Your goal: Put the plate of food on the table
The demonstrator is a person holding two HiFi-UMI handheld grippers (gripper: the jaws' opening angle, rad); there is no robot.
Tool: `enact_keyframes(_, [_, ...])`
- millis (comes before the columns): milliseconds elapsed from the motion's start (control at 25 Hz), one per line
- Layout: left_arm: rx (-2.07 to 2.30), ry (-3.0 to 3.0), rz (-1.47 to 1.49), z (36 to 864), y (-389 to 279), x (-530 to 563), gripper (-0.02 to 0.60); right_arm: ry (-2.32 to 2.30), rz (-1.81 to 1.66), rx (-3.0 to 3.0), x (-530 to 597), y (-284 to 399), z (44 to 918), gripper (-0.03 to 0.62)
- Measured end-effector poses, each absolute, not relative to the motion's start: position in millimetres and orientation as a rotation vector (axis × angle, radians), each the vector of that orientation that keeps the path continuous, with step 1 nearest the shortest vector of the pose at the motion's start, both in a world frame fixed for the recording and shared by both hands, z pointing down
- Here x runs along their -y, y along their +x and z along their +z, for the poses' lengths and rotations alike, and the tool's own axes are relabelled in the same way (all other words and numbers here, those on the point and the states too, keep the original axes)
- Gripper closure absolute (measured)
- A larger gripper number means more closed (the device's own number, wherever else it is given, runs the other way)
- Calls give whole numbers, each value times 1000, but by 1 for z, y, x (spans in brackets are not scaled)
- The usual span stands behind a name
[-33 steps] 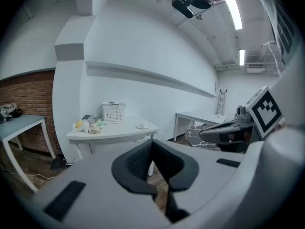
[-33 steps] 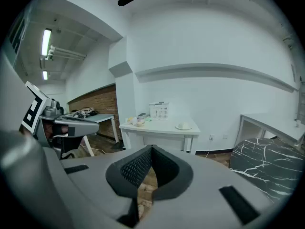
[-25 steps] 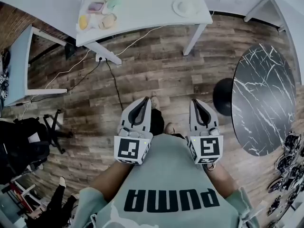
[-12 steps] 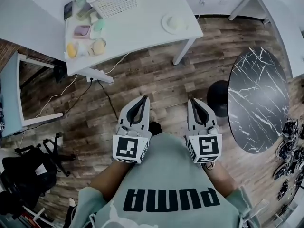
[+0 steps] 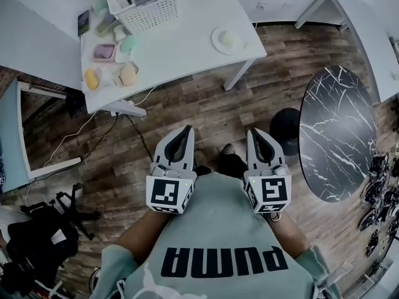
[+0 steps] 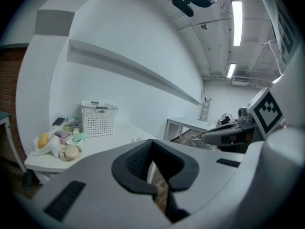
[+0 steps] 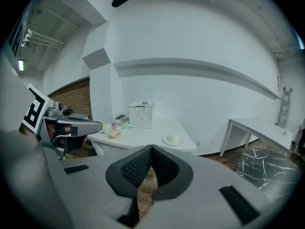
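A small white plate with a pale piece of food (image 5: 225,40) lies near the right corner of the white table (image 5: 187,48); the right gripper view shows that plate (image 7: 173,139) ahead of the jaws. Both grippers are held close in front of the person's chest, over the wooden floor and well short of the table. My left gripper (image 5: 188,129) is shut with nothing between its jaws, as the left gripper view (image 6: 152,143) confirms. My right gripper (image 5: 252,132) is likewise shut and empty (image 7: 151,148).
A white perforated basket (image 5: 144,2) and several small food containers (image 5: 112,64) sit at the table's left end. A dark marble round table (image 5: 340,132) and a black stool base (image 5: 292,124) stand to the right. Cables (image 5: 134,126) run on the floor; a black bag (image 5: 34,242) lies lower left.
The white table and its plate have slid down and left in the head view as the person came closer. Both grippers stayed shut in front of the chest.
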State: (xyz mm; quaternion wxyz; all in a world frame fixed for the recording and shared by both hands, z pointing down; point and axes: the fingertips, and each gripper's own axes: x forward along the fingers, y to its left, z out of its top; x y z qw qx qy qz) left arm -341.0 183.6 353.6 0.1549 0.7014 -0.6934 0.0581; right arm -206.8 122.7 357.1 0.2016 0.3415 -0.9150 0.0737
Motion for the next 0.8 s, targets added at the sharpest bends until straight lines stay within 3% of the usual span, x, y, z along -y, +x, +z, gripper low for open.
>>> enact_keyframes(800, [2088, 1888, 259, 356, -343, -56, 575, 763, 252, 2645, 13, -229, 373, 586])
